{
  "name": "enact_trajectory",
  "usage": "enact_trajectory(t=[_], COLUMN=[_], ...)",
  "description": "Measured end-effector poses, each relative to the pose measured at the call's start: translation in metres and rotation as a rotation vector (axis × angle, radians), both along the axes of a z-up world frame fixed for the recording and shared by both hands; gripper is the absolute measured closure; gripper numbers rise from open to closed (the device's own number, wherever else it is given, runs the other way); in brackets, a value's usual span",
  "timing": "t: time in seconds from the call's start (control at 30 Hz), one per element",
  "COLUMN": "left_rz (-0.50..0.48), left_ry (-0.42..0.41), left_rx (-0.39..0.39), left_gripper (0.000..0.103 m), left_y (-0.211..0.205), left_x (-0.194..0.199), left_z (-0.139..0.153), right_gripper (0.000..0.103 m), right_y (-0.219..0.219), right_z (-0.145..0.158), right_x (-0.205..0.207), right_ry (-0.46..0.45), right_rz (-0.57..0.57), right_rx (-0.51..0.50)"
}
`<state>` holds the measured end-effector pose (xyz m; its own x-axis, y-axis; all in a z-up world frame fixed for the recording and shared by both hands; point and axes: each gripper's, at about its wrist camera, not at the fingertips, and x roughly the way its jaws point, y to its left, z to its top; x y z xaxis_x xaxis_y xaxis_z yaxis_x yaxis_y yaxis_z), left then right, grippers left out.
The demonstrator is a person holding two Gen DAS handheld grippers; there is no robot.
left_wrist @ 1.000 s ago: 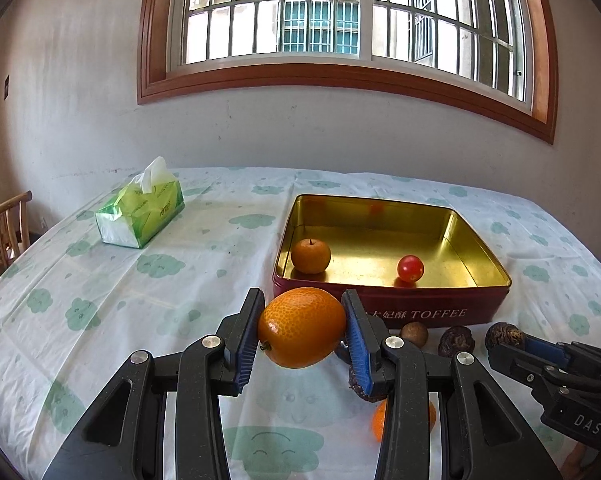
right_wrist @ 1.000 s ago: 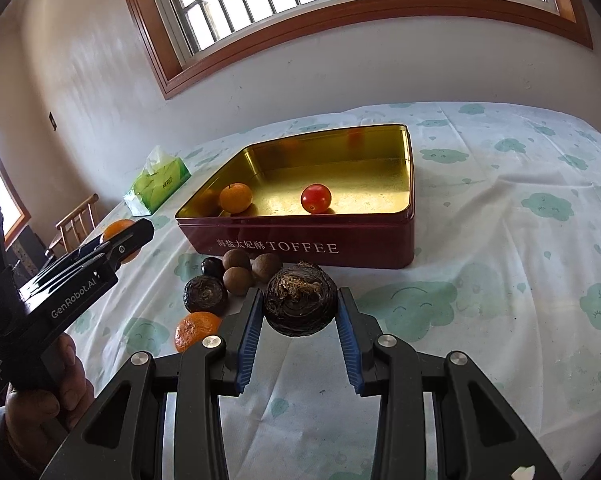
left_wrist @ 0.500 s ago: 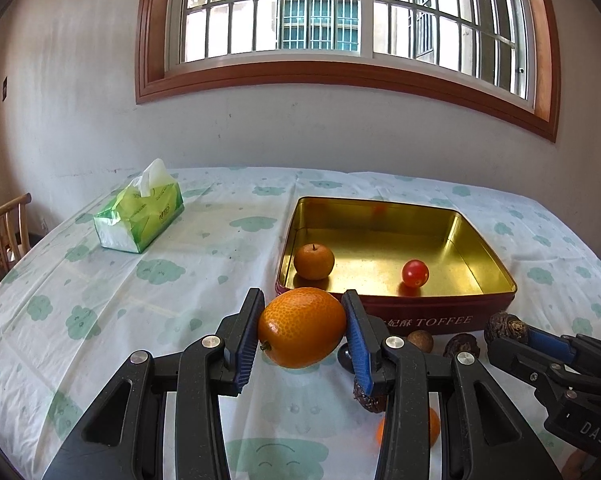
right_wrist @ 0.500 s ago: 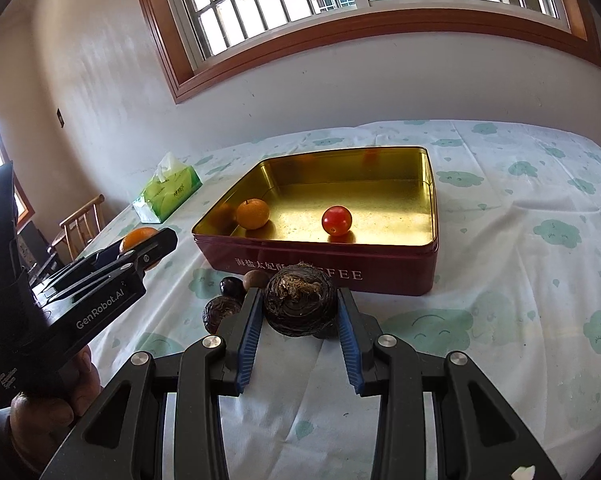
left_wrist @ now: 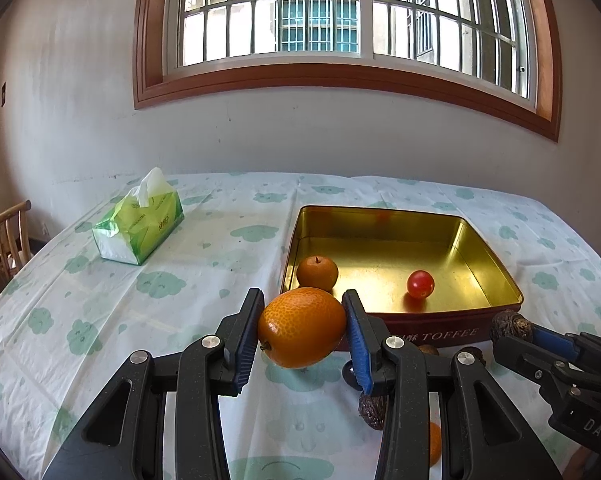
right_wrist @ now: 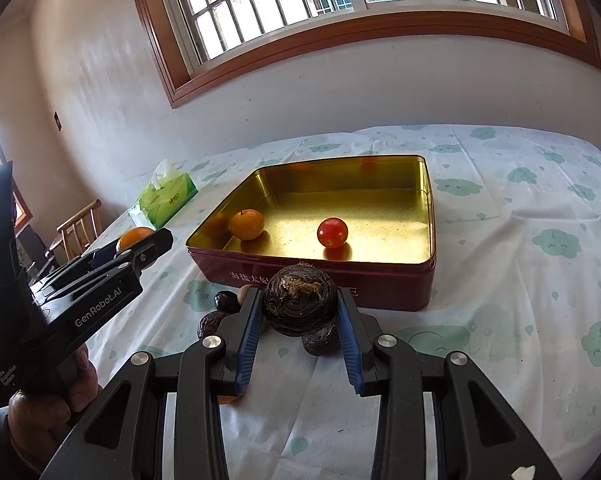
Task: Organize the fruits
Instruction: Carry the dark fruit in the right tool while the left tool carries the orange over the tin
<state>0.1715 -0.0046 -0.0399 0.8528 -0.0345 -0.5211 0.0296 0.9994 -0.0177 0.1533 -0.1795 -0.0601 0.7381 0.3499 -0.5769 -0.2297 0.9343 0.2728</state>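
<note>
Sitting clamped between jaws: orange (left_wrist: 302, 327)

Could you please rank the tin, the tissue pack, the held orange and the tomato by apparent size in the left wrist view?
1. tin
2. tissue pack
3. orange, enlarged by nearness
4. tomato

Ahead of me a green plastic tissue pack (left_wrist: 138, 227) with a white tissue sticking up lies on the tabletop's white cloud-print cloth (left_wrist: 100, 300). A wooden chair (left_wrist: 4, 248) stands at its left edge, and a brown-framed barred window (left_wrist: 340, 40) sits in the white wall.
</note>
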Motion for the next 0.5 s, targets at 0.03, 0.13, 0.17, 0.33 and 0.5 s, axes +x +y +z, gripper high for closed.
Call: enact_trajectory(t=[0.03,0.13,0.17,0.33,0.5], left_rz=[-0.001,-0.005,-0.005,-0.006,-0.009], left_ry=[-0.001,0.000,0.000,0.001,0.005], left_rx=[0.001,0.006,0.007,0.009,0.009], left_gripper=[0.062,0.062,0.062,0.062,0.062], left_y=[0.000,-0.001,-0.001,-0.001,-0.001], left_x=[0.001,0.003,0.004,0.007,0.014], left_z=[0.000,0.000,0.000,-0.001,-0.001], right_gripper=[0.070,0.070,0.069,0.069,0.069], right_y=[0.000,0.000,0.000,0.000,0.000], right_z=[0.000,0.000,0.000,-0.001,-0.001], right_x=[0.001,0.004,0.005,0.010,0.015], right_ry=[0.000,0.004,0.004,0.005,0.002], right_rz=[0.001,0.000,-0.001,-0.002,-0.003], right_rx=[-0.001,0.000,0.000,-0.002,-0.003])
